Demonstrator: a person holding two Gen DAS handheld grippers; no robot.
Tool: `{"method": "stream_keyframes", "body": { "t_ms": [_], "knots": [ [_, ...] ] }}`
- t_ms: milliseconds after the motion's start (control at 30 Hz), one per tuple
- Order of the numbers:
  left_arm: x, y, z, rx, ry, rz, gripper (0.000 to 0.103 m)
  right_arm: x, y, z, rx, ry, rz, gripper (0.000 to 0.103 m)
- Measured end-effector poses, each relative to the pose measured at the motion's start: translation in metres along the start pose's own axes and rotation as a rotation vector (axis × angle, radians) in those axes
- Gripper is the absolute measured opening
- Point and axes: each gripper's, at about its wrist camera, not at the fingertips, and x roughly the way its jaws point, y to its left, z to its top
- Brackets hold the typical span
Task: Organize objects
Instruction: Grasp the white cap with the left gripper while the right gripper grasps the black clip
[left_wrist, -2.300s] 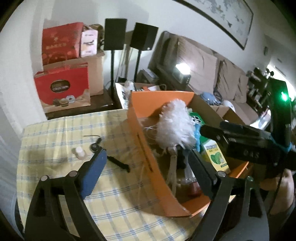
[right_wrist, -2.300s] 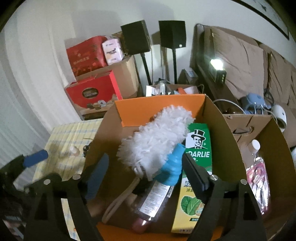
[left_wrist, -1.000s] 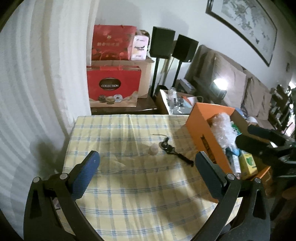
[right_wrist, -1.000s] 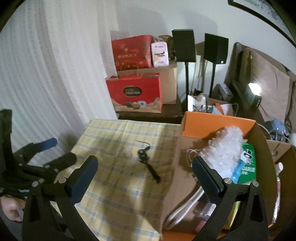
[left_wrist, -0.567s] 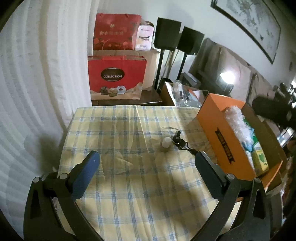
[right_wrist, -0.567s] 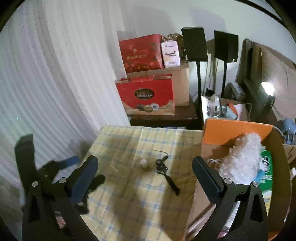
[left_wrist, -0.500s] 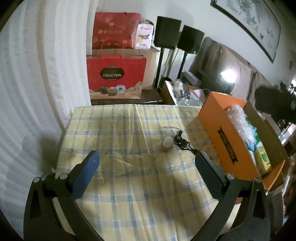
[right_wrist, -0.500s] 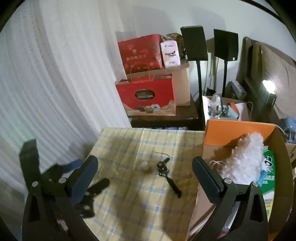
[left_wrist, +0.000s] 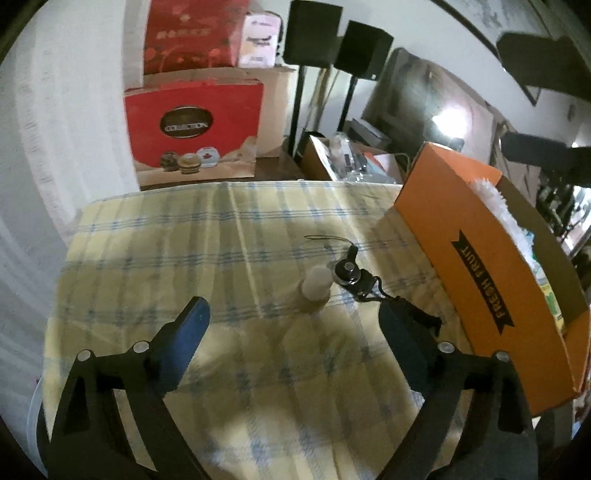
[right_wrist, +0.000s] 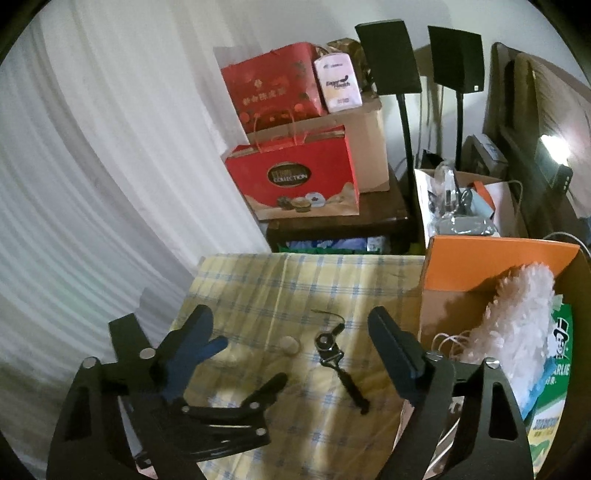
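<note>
A small white-capped bottle (left_wrist: 314, 288) stands on the yellow checked tablecloth (left_wrist: 184, 258), and a black lanyard with a round clip (left_wrist: 349, 275) lies just right of it. My left gripper (left_wrist: 291, 321) hovers low over the cloth just short of the bottle, open, its jaws closing with nothing pressed between them. From the right wrist, the bottle (right_wrist: 290, 345) and lanyard (right_wrist: 332, 350) lie ahead of my right gripper (right_wrist: 291, 328), which is open, closing and holds nothing. The left gripper (right_wrist: 247, 363) shows at lower left there.
An orange cardboard box (right_wrist: 498, 266) at the table's right edge holds a white duster (right_wrist: 517, 314) and a green toothpaste carton (right_wrist: 561, 354). Red gift bags (right_wrist: 295, 184), cartons and two black speakers (right_wrist: 388, 55) stand behind the table. A white curtain (right_wrist: 92, 184) hangs at the left.
Both views have swung from the orange box to the open tablecloth. My left gripper has come down closer to the bottle. Both pairs of jaws have narrowed a little.
</note>
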Motion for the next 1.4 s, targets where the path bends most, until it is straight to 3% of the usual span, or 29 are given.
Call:
{"method": "stream_keyframes", "body": {
  "t_ms": [67, 233, 333, 367, 533, 700, 767, 933, 1067, 1400],
  "knots": [
    [0.008, -0.004, 0.003, 0.017, 0.005, -0.002, 0.075, 0.002, -0.003, 0.000, 0.005, 0.011, 0.005, 0.081],
    [0.024, -0.014, 0.008, 0.037, 0.022, -0.008, 0.061, 0.006, -0.009, -0.002, 0.023, 0.019, 0.017, 0.080],
    [0.035, -0.017, 0.009, 0.037, 0.043, 0.010, 0.058, 0.006, -0.011, -0.003, 0.026, 0.025, 0.022, 0.078],
    [0.037, -0.016, 0.009, 0.035, 0.049, 0.009, 0.049, 0.005, -0.011, -0.003, 0.024, 0.027, 0.025, 0.077],
    [0.041, -0.013, 0.008, 0.030, 0.056, 0.011, 0.023, 0.005, -0.008, -0.003, -0.010, 0.043, 0.019, 0.068],
    [0.036, -0.004, 0.006, -0.001, 0.053, -0.002, 0.023, 0.007, -0.003, -0.005, -0.051, 0.064, 0.001, 0.052],
    [0.031, 0.000, 0.004, -0.007, 0.054, -0.002, 0.023, 0.010, 0.000, -0.006, -0.074, 0.085, -0.009, 0.051],
    [0.008, 0.012, 0.000, -0.035, 0.036, -0.004, 0.023, 0.033, 0.011, -0.019, -0.183, 0.205, -0.064, 0.048],
    [-0.015, 0.024, -0.004, -0.063, 0.008, -0.012, 0.023, 0.054, 0.017, -0.031, -0.249, 0.295, -0.089, 0.030],
    [-0.041, 0.040, -0.010, -0.096, 0.000, 0.002, 0.023, 0.103, 0.015, -0.052, -0.372, 0.485, -0.233, 0.028]
  ]
}}
